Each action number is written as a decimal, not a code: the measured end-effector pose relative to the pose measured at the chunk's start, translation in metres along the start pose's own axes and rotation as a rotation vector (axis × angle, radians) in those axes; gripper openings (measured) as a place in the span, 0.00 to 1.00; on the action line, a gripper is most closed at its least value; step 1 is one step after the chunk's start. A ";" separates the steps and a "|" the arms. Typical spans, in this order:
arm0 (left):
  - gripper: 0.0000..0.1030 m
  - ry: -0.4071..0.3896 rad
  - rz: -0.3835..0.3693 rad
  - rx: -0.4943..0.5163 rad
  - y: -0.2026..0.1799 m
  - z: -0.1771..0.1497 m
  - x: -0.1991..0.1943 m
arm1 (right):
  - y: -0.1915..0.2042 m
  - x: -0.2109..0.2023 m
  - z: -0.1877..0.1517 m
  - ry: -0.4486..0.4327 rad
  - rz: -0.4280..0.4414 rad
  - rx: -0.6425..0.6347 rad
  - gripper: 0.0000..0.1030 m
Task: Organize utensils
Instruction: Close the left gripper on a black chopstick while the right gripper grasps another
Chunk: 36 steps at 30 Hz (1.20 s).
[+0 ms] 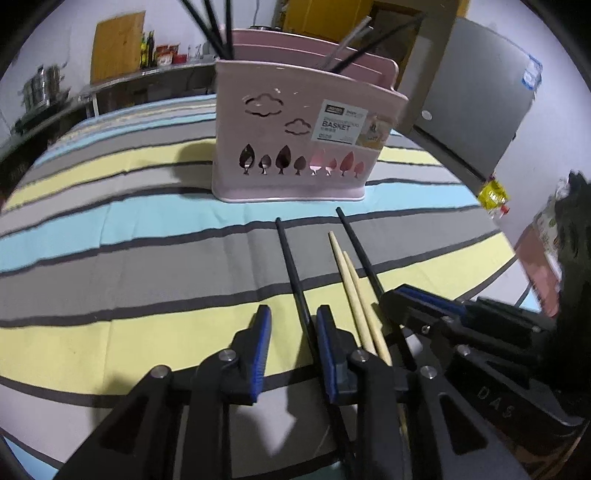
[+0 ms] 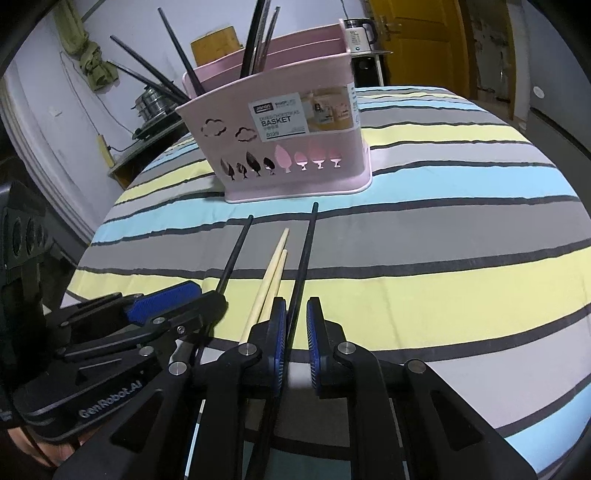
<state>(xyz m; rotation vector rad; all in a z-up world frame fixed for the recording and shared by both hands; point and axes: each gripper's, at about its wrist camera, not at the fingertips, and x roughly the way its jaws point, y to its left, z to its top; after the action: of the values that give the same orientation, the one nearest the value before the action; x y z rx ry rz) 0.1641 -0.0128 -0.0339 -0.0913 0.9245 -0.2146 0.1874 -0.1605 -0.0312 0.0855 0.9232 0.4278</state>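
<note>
Pink plastic utensil holder (image 1: 295, 147), label "BASKET", at 12 o'clock on striped cloth (image 1: 129, 258). Left gripper (image 1: 291, 350) and right gripper (image 2: 295, 343), jaws parted, each straddle a black chopstick (image 1: 291, 266) unclamped. "GenRobot.AI" printed on left gripper.

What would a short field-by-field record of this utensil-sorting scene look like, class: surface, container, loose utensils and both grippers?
Surface: striped tablecloth
Container: pink basket, upright, black chopsticks standing in it
Loose utensils: two black chopsticks and a wooden pair, lying in front of the basket
Left gripper: open, straddling the left black chopstick
Right gripper: open with a narrow gap, straddling the right black chopstick
</note>
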 end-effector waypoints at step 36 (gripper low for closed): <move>0.13 0.065 0.010 -0.066 0.034 0.009 0.000 | -0.033 0.005 0.020 0.054 -0.098 0.068 0.10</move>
<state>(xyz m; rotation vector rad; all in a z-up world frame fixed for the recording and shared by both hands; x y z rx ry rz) 0.1762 0.0202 -0.0342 -0.1411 0.9965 -0.1792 0.2162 -0.1864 -0.0315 0.0907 0.9904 0.3096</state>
